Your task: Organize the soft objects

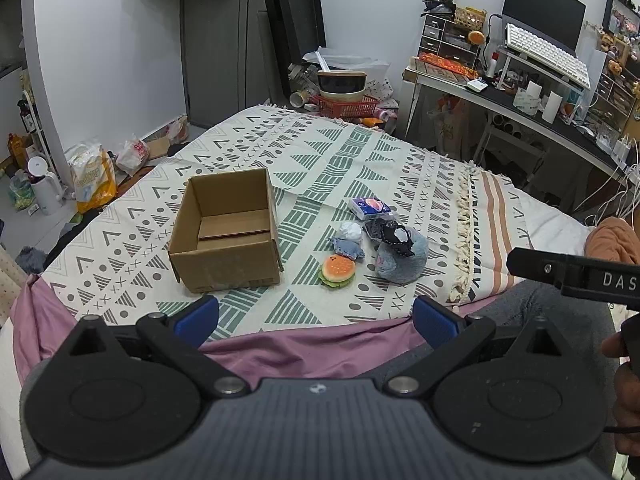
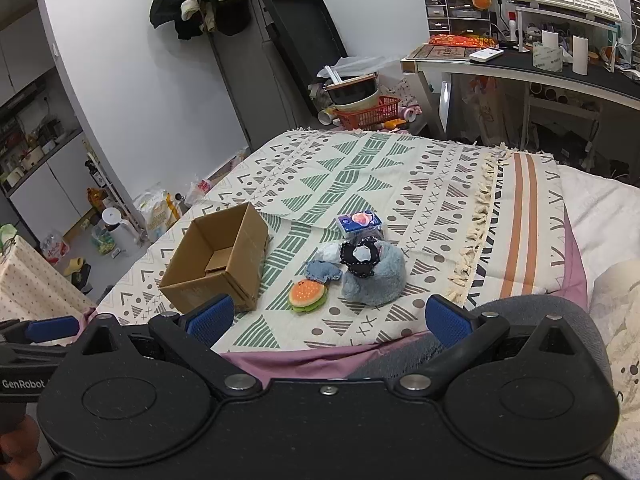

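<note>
A shelf alcove and floor bags are seen at far left; an empty cardboard box (image 1: 226, 232) sits on the patterned bedspread (image 1: 320, 152), with the burger plush (image 1: 337, 271), blue plush (image 1: 400, 258) and tissue pack (image 1: 370, 207) clustered just to its right. A cluttered desk (image 1: 532, 108) stands far right; the left gripper (image 1: 316, 320) and right gripper (image 2: 328, 316) are held spread and empty near the bed's edge.

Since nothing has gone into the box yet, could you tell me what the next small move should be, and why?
Probably ease the open right gripper forward toward the burger plush: it lies nearest, apart from the pile, beside the empty cardboard box.
</note>
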Demonstrator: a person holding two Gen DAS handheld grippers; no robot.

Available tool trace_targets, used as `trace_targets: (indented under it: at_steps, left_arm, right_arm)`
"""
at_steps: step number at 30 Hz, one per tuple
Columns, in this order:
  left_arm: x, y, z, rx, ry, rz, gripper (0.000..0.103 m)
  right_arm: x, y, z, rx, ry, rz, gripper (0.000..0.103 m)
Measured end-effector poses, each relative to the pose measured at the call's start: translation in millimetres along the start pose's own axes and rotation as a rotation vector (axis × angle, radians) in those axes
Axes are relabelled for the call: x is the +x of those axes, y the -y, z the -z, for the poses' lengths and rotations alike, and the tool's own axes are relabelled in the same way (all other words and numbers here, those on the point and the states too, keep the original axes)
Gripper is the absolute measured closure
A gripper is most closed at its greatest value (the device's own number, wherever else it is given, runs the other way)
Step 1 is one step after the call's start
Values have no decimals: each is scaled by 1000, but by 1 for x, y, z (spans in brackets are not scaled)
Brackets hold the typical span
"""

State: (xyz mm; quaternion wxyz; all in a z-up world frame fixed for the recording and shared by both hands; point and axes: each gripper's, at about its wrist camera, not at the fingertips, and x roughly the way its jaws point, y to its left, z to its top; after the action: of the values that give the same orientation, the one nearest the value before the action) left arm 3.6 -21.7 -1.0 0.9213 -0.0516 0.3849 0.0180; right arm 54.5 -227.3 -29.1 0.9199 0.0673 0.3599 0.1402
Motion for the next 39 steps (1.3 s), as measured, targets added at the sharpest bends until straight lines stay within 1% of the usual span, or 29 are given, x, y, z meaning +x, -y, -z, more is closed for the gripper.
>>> trace_targets:
  at_steps: [4, 10, 14, 17, 30, 39]
  left_arm:
    - [6, 2, 0, 11, -3, 6, 1]
    - [27, 3, -4, 3, -12, 7, 1]
    - [44, 4, -8, 2, -23, 14, 1]
    - [57, 4, -13, -1, -38, 24, 1]
    - [115, 23, -50, 26, -63, 57, 1]
    - [157, 28, -64, 19, -101, 60, 1]
  right_arm:
    - [6, 2, 0, -8, -6, 1, 0]
    - [23, 9, -2, -2, -32, 10, 0]
    - [34, 19, -2, 12, -23, -16, 0]
    - [47, 24, -5, 20, -42, -17, 0]
    - [95, 53, -23, 98, -43, -17, 0]
    - [130, 68, -35, 139, -68, -34, 1]
